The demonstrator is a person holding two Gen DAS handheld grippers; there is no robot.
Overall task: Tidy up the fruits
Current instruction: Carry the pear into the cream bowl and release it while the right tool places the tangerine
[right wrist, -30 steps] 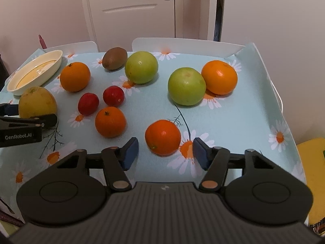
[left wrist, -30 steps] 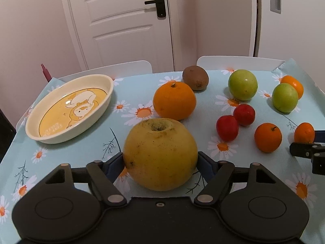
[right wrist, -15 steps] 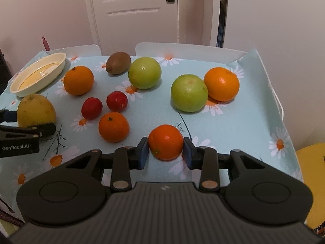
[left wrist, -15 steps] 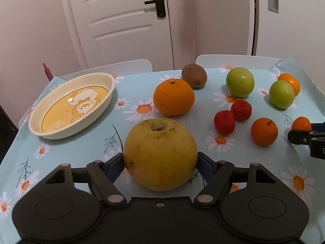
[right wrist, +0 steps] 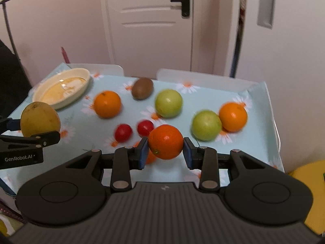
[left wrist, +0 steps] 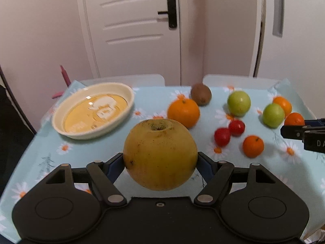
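Left gripper [left wrist: 160,162]: jaws clamped on the large round yellow pear-like fruit [left wrist: 160,154], gripped at its widest girth, stem pit up; fruit is held above the tabletop [left wrist: 36,148], near side of the cream oval ceramic dish [left wrist: 92,111].
Right gripper [right wrist: 165,152]: jaws clenched on the small glossy orange mandarin [right wrist: 165,141], pads on opposite sides at mid-height; mandarin is airborne, well right of the dish.
Yellow fruit handling: judged heavy, firm, smooth-skinned; wide span leaves little pad margin, so slip is possible if tilted.
Mandarin handling: judged light, slightly soft; over-squeezing could bruise it.
Dish: empty, likely fragile; lower fruit in rather than dropping it.
Remaining fruit: oranges, green apples, red fruits and a kiwi lie right of the dish.
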